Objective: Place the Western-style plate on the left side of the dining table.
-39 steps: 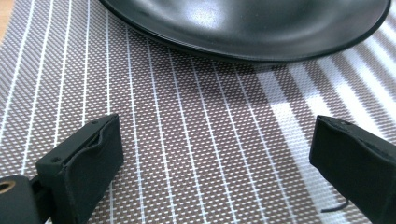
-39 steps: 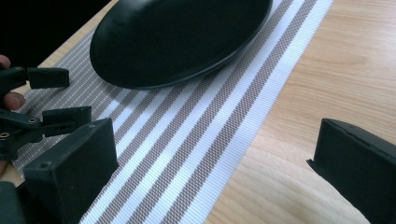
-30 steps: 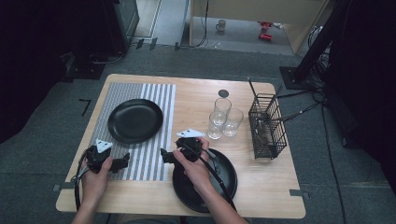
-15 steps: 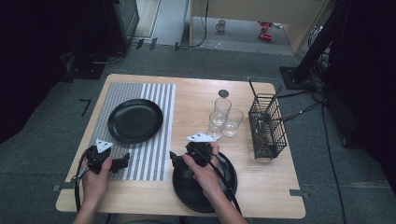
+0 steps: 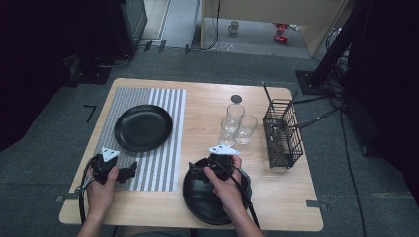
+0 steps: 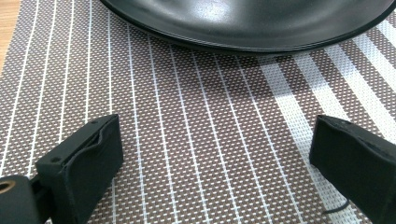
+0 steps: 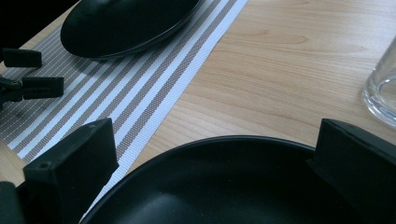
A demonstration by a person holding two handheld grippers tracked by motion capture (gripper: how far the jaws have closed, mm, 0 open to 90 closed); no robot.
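Observation:
A black plate [image 5: 143, 127] lies on a striped placemat [image 5: 168, 148] at the table's left. My left gripper [image 5: 129, 171] hovers low over the mat just in front of that plate [image 6: 247, 23], jaws wide open [image 6: 212, 144] and empty. A second black plate [image 5: 207, 202] sits on bare wood near the front edge. My right gripper [image 5: 195, 173] is over this plate's far-left rim [image 7: 210, 186], pointing left, with its jaws open [image 7: 219, 154] and nothing between them. The right gripper view also shows the far plate [image 7: 126, 23] and the left gripper [image 7: 28, 70].
Three clear glasses [image 5: 237, 123] stand close behind the right hand; one [image 7: 383, 93] is at the right gripper view's edge. A black wire basket [image 5: 281, 133] stands at the right. A small dark disc [image 5: 236, 98] lies near the back edge.
My right gripper has drifted a little to the right over the near plate. The left gripper and both plates have stayed put.

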